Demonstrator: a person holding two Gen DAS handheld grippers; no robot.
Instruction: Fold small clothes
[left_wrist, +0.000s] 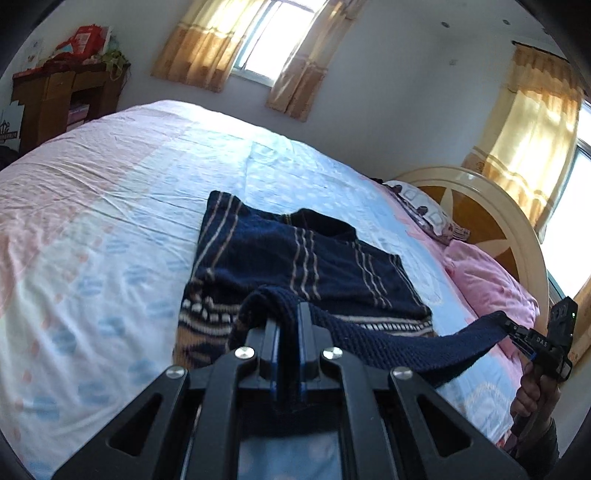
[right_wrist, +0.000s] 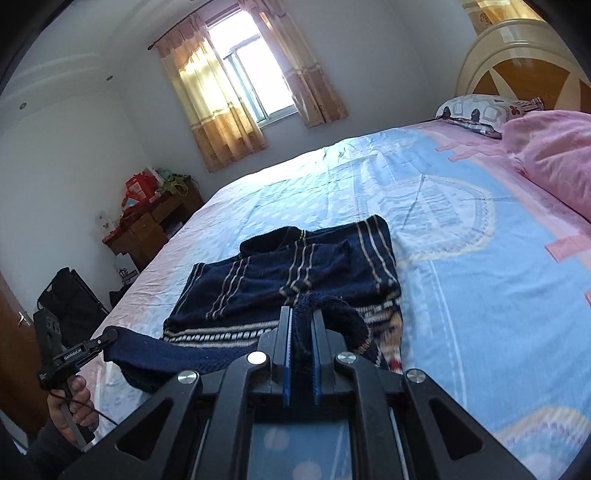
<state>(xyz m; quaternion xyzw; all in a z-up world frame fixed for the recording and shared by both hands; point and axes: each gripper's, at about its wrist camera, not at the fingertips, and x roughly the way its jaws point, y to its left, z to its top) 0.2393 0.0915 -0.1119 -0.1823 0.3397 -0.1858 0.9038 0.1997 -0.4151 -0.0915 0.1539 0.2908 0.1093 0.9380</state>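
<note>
A small navy knitted sweater (left_wrist: 303, 266) (right_wrist: 295, 273) with cream stripes and a patterned hem lies on the bed, its sleeves folded in over the body. My left gripper (left_wrist: 289, 314) is shut on one corner of its ribbed hem, lifted off the sheet. My right gripper (right_wrist: 301, 317) is shut on the other corner. The hem band (left_wrist: 424, 347) (right_wrist: 170, 350) hangs stretched between them. Each gripper shows in the other's view: the right gripper (left_wrist: 508, 326) at the right edge, the left gripper (right_wrist: 109, 338) at the lower left, each held by a hand.
The bed (left_wrist: 110, 221) (right_wrist: 480, 277) has a pink and blue sheet. A pink duvet (right_wrist: 554, 155) and a patterned pillow (right_wrist: 476, 110) lie by the headboard (left_wrist: 480, 206). A wooden cabinet (right_wrist: 147, 225) with clutter and a dark bag (right_wrist: 70, 299) stand beyond the bed's foot.
</note>
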